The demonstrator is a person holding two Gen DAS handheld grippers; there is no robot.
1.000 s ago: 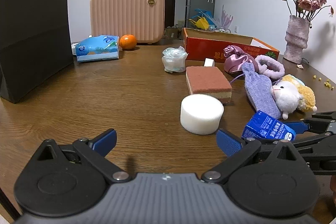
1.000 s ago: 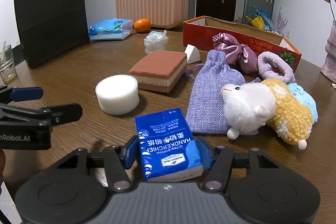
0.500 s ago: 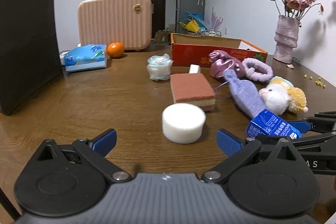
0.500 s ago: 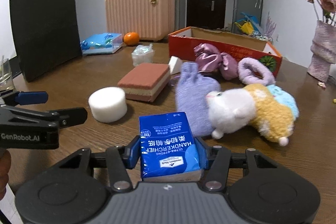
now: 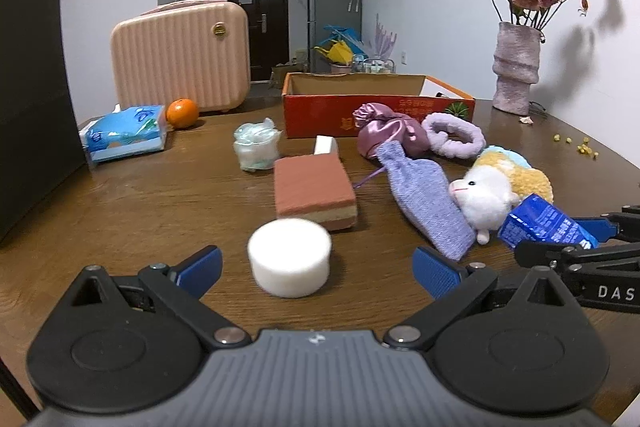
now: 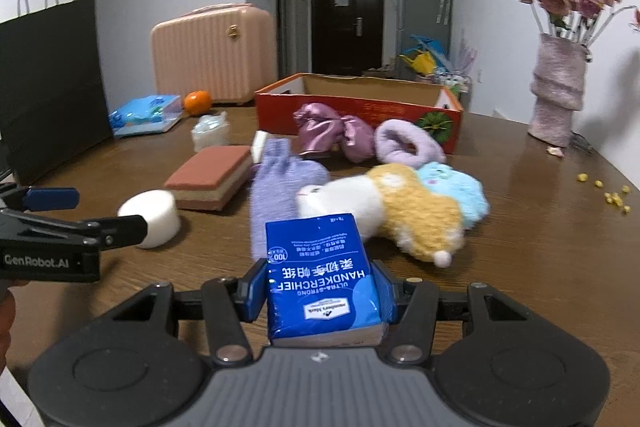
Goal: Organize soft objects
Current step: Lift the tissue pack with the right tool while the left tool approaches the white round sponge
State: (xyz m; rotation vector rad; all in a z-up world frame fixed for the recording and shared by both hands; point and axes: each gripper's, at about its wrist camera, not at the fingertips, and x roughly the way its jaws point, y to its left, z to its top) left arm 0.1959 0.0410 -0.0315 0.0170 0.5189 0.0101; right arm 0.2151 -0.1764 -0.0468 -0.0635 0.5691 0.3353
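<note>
The right gripper (image 6: 322, 297) clamps the blue handkerchief pack (image 6: 322, 277) squarely by its sides, above the table, likely bound for the red box (image 6: 360, 107), while the left gripper (image 5: 316, 267) hangs wide apart and empty behind the white sponge (image 5: 290, 257).

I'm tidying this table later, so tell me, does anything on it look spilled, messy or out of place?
Yes. Small yellow crumbs lie scattered on the table near its right edge, and a fallen dried petal sits at the foot of the vase. The plush toy lies tipped on its side.
</note>
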